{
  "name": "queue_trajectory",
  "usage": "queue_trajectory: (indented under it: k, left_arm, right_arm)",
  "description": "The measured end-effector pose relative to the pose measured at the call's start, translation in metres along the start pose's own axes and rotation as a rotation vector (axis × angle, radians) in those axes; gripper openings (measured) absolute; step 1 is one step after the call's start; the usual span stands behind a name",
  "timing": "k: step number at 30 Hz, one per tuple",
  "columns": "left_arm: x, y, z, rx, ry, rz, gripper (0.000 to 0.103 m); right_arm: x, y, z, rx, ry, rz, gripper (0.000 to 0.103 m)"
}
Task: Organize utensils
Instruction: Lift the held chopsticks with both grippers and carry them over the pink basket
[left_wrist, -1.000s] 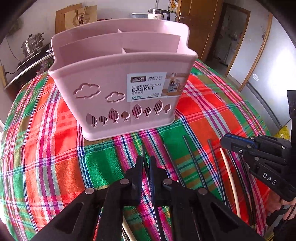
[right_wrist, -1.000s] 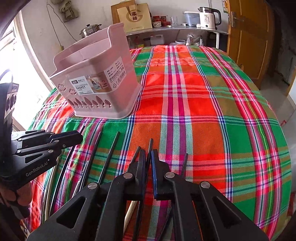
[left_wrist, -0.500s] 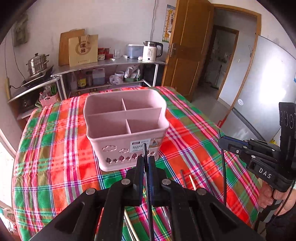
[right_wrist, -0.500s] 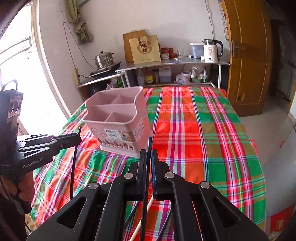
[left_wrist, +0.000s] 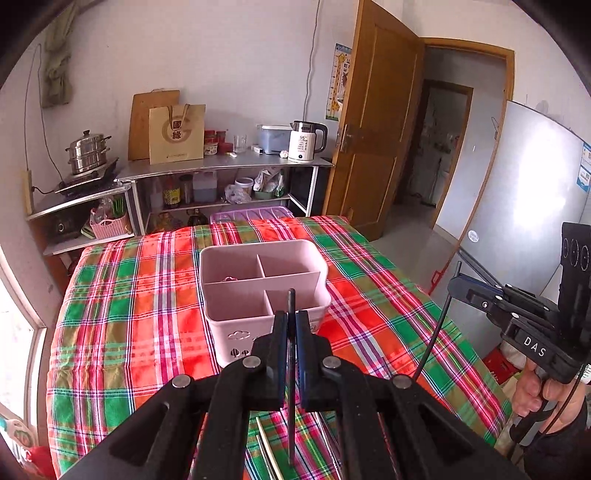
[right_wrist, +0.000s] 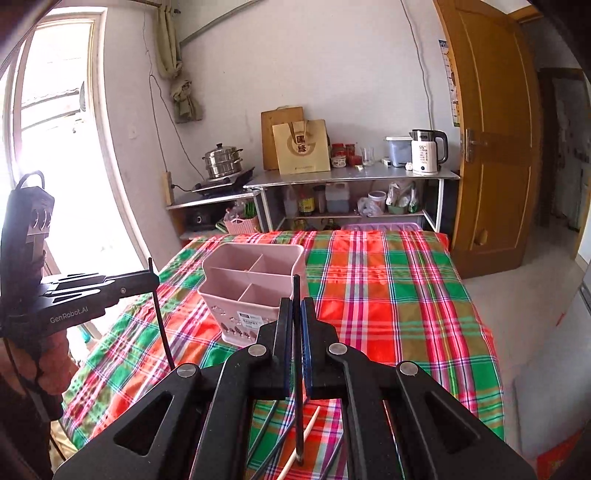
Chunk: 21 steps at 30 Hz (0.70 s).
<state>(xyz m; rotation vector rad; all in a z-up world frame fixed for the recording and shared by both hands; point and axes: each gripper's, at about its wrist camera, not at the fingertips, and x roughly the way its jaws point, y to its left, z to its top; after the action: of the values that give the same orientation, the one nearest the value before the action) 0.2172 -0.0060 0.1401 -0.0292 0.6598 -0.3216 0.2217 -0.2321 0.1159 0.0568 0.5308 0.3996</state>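
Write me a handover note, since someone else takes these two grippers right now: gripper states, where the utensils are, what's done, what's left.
Left gripper: shut on a black chopstick, held upright above the table.
Right gripper: shut on another black chopstick, also upright.
Pink divided basket: mid-table on the plaid tablecloth; no chopsticks in its compartments, though something small sits in the far-left one.
Still on the cloth near you: a pale chopstick and more black ones.
Done: two chopsticks picked up.
Left: drop both into the basket, then collect the rest.
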Motion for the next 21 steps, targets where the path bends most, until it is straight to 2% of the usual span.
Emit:
queue_trajectory:
  k: [10, 21]
  left_arm:
    - [-0.020, 0.005, 0.010, -0.012, -0.034, -0.012, 0.004]
    - [-0.021, 0.028, 0.033, -0.055, -0.015, -0.010, 0.004]
  right_arm:
    - [-0.013, 0.010, 0.011, -0.024, -0.049, 0.020, 0.004]
    - [-0.003, 0.019, 0.035, -0.038, -0.071, 0.058, 0.004]
